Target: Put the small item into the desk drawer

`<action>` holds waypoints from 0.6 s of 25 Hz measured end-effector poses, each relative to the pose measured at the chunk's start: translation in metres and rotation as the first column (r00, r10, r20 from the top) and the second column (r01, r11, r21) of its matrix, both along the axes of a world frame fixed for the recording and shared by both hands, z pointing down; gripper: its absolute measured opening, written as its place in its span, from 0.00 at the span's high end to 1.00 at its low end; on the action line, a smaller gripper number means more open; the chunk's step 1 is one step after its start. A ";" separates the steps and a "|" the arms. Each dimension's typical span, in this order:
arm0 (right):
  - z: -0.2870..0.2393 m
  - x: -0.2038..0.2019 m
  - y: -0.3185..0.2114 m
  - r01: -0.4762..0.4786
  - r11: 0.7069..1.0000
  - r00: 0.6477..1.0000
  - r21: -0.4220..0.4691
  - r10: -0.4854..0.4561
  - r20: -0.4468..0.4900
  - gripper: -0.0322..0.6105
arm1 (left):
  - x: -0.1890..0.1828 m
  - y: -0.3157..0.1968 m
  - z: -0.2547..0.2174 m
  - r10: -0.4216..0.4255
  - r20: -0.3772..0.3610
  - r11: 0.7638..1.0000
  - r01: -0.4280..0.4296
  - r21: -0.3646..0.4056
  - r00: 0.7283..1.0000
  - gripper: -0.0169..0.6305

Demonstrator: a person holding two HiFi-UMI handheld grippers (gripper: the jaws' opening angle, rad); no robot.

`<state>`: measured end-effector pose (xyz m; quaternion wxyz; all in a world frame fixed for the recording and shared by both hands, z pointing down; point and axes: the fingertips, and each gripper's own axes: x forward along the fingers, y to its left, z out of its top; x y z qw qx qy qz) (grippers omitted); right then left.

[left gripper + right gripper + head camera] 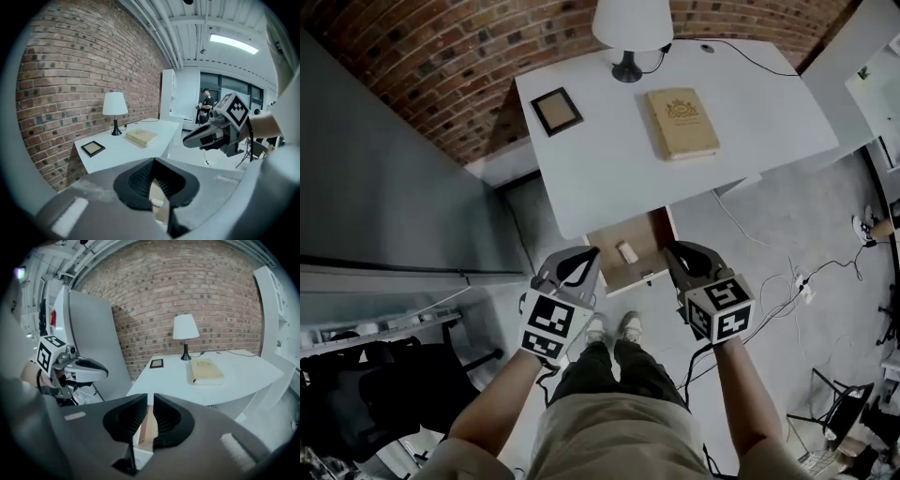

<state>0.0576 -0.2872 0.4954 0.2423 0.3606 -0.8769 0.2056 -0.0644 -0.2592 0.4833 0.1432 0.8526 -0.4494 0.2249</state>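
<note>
The desk drawer [605, 246] stands pulled out under the front edge of the white desk [600, 178]. A small pale item [626, 251] lies on its wooden floor. My left gripper [589, 255] hovers at the drawer's left front corner, its tips together and nothing held. My right gripper [673, 251] hangs at the drawer's right front corner. Its jaws stand a narrow slit apart with nothing pressed between them. In the left gripper view the left gripper [153, 164] shows drawer wood behind its pads. Through the slit of the right gripper [150, 397] the drawer's wood shows below.
A lamp [630, 28], a dark picture frame [556, 111] and a tan book [681, 122] sit on the desk. A grey cabinet [394, 187] stands to the left. Cables [797, 281] trail over the floor on the right. My feet [614, 328] are just before the drawer.
</note>
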 end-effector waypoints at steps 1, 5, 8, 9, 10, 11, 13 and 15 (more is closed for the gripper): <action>-0.017 0.004 0.002 -0.008 1.000 1.000 0.019 0.008 0.015 0.89 | 0.001 0.001 -0.013 -0.007 -0.008 1.000 0.007 0.010 1.000 0.97; -0.085 0.019 0.005 -0.037 0.992 0.997 0.120 0.030 0.065 0.89 | 0.004 0.000 -0.062 -0.014 -0.017 0.997 0.016 0.077 1.000 0.97; -0.130 0.028 0.007 -0.059 0.979 0.994 0.196 0.040 0.104 0.91 | 0.008 -0.002 -0.096 -0.004 -0.013 0.991 0.005 0.131 1.000 0.97; -0.145 0.031 0.008 -0.067 0.973 0.992 0.221 0.042 0.119 0.91 | 0.010 -0.002 -0.107 0.001 -0.011 0.989 0.000 0.150 1.000 0.97; -0.160 0.034 0.009 -0.074 0.966 0.990 0.248 0.042 0.132 0.92 | 0.012 -0.002 -0.119 0.007 -0.009 0.985 -0.006 0.171 1.000 0.97; -0.176 0.037 0.011 -0.081 0.958 0.989 0.277 0.042 0.144 0.92 | 0.014 -0.002 -0.132 0.015 -0.007 0.981 -0.014 0.195 1.000 0.97; -0.205 0.041 0.016 -0.094 0.940 0.985 0.327 0.041 0.166 0.94 | 0.020 0.000 -0.157 0.033 -0.003 0.970 -0.032 0.242 0.999 0.97; -0.229 0.045 0.024 -0.105 0.927 0.982 0.360 0.039 0.186 0.94 | 0.024 0.004 -0.181 0.042 -0.010 0.959 -0.038 0.280 0.999 0.97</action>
